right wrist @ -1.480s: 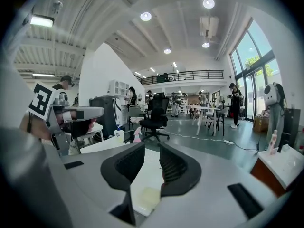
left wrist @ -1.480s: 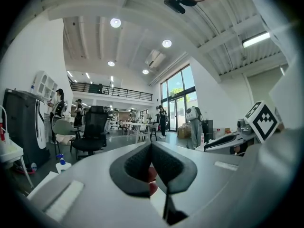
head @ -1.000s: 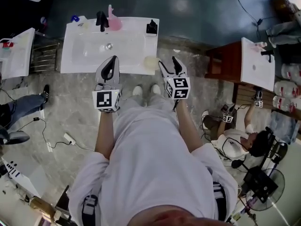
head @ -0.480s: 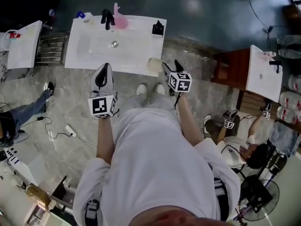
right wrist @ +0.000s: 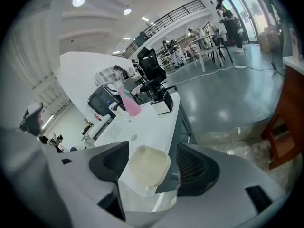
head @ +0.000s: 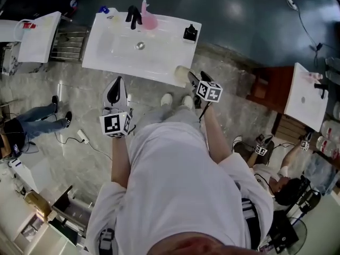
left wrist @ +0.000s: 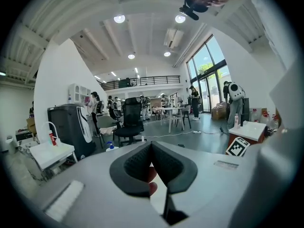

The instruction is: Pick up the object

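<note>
As the right gripper (head: 197,79), jaws just opened wide, bracketed the untouched cream square dish (right wrist: 148,167) at the front-right corner of the white washbasin (head: 122,62), centring before squeezing looked wisest.

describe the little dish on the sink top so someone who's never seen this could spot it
Find the white washbasin counter. At its front right corner, away from the black tap and pink container at the back, sits a shallow dish. It is the only cream, rounded-square item there.
</note>
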`<state>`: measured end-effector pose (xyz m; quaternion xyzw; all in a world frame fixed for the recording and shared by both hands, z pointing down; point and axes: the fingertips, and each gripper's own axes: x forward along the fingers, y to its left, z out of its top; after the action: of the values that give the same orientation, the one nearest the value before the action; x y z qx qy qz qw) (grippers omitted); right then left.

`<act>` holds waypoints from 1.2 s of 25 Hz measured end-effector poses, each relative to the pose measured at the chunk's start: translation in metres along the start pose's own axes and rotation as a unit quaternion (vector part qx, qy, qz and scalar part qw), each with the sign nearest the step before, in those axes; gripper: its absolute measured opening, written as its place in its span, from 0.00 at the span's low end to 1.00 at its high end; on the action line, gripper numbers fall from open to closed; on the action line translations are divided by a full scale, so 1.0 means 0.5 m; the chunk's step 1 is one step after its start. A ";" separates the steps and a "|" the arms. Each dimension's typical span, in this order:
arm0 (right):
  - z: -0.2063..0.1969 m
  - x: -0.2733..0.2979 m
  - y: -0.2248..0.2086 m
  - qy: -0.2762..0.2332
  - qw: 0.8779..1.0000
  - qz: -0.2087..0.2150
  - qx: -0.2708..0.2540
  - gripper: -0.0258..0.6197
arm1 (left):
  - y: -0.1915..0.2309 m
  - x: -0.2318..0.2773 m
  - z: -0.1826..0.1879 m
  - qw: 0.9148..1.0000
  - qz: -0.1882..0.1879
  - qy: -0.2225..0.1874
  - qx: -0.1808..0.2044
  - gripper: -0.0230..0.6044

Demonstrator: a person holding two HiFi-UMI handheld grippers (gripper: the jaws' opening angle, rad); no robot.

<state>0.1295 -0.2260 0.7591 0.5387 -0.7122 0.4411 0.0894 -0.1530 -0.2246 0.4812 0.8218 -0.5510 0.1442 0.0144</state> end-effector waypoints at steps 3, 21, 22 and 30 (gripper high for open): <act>-0.019 0.024 -0.004 0.014 1.000 0.017 0.021 0.53 | 0.006 -0.018 -0.003 1.000 0.014 0.009 0.007 0.04; -0.111 0.109 -0.026 0.067 0.969 0.127 0.201 0.46 | -0.007 -0.036 0.001 0.999 0.033 0.016 0.022 0.04; -0.112 0.109 -0.026 0.067 0.968 0.127 0.204 0.43 | -0.008 -0.035 0.003 0.999 0.033 0.017 0.023 0.04; -0.113 0.102 -0.030 0.070 0.971 0.114 0.196 0.15 | -0.020 -0.021 0.005 0.999 0.025 0.015 0.023 0.04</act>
<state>0.1020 -0.2208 0.8314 0.4284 -0.6608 0.6160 -0.0194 -0.1472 -0.2117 0.4774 0.8057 -0.5676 0.1696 0.0005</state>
